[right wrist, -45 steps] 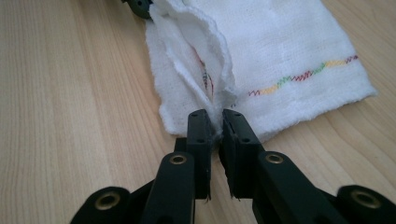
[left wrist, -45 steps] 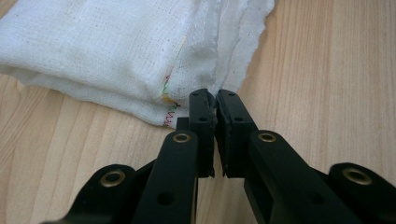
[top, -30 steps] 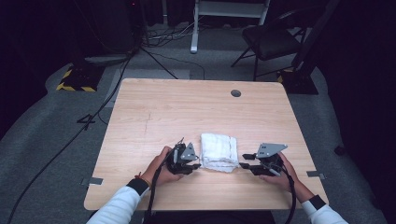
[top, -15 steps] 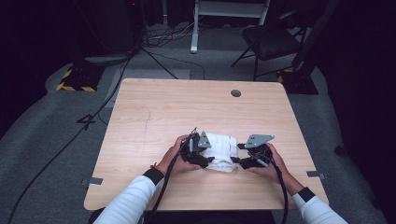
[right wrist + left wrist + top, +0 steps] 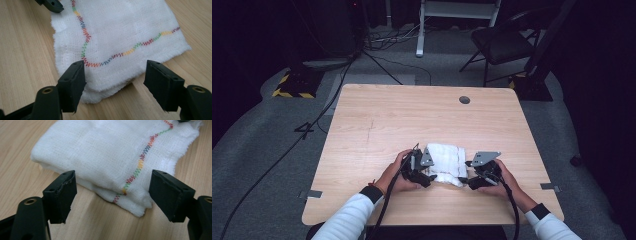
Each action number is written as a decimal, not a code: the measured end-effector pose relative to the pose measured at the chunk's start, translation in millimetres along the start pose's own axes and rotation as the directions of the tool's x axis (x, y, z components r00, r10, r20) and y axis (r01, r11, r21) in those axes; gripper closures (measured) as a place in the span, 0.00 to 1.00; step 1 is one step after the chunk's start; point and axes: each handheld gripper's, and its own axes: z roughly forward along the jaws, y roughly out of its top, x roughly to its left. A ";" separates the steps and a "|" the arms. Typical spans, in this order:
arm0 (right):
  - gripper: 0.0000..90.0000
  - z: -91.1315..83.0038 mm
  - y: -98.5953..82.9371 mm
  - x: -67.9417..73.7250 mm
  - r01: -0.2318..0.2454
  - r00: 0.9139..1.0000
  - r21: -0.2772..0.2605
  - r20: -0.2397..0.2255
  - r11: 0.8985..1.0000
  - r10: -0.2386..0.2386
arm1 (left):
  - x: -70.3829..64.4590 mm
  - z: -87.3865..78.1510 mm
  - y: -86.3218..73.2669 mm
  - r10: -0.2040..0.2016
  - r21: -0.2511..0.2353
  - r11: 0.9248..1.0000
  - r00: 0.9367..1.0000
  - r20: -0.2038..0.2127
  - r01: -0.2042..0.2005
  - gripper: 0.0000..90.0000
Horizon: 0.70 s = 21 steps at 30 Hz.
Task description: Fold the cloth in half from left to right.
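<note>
Left hand-held gripper [image 5: 430, 176] and right hand-held gripper [image 5: 463, 176], both wide open, flank the folded white gauze cloth's [image 5: 446, 161] near corners on the light wooden counter [image 5: 377, 120]; rainbow zigzag stitching [image 5: 110, 58] visible close-up.

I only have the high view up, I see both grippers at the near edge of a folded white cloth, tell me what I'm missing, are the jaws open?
Observer: Yes. The left gripper has its jaws spread wide, on either side of a near corner of the cloth, not clamping it.
Operator: And the right one?
Observer: The right gripper is open too, jaws astride the cloth's frayed edge.
Operator: Anything on the cloth itself?
Observer: A multicoloured zigzag stitch line runs near its edges and turns a corner just ahead of the right jaws.
Operator: Is it one layer?
Observer: No, the left gripper view shows folded layers stacked at the corner.
</note>
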 end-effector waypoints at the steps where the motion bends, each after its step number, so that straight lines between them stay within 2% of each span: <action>1: 0.36 -0.2 0.5 -0.5 -0.001 1.000 0.000 0.001 1.000 0.001 | 0.9 -1.1 0.3 0.001 0.001 1.000 1.000 0.003 -0.001 0.23; 8: 0.35 -7.0 3.5 -2.9 0.001 1.000 -0.018 0.006 1.000 -0.001 | 3.5 -10.4 0.6 0.001 -0.011 1.000 1.000 -0.016 -0.001 0.22; 12: 0.35 -13.9 4.4 -5.5 -0.003 1.000 -0.040 0.016 0.999 0.004 | 2.6 -17.4 1.2 0.038 0.001 0.999 0.998 -0.044 -0.038 0.22; 21: 0.35 -26.6 5.4 -9.0 -0.006 0.999 -0.066 0.036 0.998 0.009 | 5.1 -30.7 -3.1 0.027 -0.005 1.000 0.998 -0.065 -0.028 0.21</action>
